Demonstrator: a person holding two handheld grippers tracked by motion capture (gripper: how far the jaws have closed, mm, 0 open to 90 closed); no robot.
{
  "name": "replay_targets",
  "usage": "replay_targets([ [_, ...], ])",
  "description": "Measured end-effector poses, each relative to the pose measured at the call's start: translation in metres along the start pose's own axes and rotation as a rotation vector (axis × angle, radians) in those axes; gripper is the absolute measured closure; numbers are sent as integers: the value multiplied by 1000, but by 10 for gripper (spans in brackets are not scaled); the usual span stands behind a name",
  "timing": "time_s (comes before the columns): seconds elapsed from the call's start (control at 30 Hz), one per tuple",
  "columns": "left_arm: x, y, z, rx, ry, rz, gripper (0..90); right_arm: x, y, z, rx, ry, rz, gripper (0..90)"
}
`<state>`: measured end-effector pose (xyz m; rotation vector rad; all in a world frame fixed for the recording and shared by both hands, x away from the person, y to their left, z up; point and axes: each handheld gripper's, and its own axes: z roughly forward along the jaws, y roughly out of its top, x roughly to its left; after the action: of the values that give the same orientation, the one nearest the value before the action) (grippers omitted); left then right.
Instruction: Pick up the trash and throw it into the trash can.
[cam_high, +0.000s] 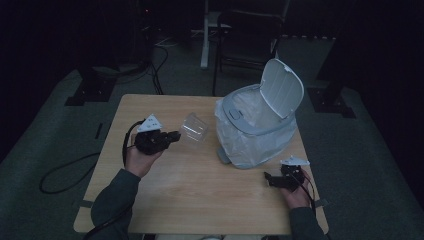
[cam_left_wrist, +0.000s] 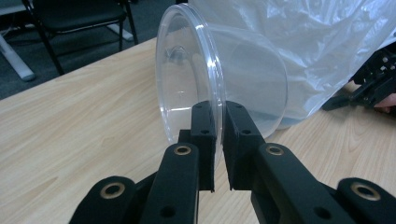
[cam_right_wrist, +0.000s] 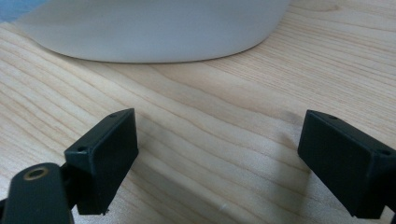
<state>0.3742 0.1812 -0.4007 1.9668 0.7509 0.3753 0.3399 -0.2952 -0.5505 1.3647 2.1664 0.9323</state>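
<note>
Clear plastic cup (cam_high: 194, 127) is pinched in your left gripper (cam_high: 172, 136): in the left gripper view the two black jaws close on the cup's rim (cam_left_wrist: 214, 100), one inside the mouth, one outside. Cup is tipped on its side, mouth facing back toward your hand, base pointing at the bin. From the high view it sits over the wooden table (cam_high: 200, 200) left of centre, just beside the bin; can't tell if it's lifted or touching the wood.

The bin (cam_high: 260, 125) is a white, bag-lined trash can on the right half of the table, with its flip lid (cam_high: 281, 87) standing open. The clear liner bag (cam_left_wrist: 322, 46) hangs over the outside of the body and in the left gripper view sits right behind the cup.

Your right gripper (cam_high: 275, 180) is low over the table near the front right edge, just in front of the bin's base, holding nothing. The right gripper view has its jaws spread wide with bare wood grain between them and the bin's white lower edge (cam_right_wrist: 154, 32) ahead.

A chair (cam_high: 250, 35) stands on the floor behind the table. Cables (cam_high: 65, 172) trail on the floor at left.
</note>
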Motion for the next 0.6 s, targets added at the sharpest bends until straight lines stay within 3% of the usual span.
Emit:
replay_targets([
  [0.6, 4, 18, -6, -16, 10, 17, 844, 0, 0, 0, 1, 0, 0, 113],
])
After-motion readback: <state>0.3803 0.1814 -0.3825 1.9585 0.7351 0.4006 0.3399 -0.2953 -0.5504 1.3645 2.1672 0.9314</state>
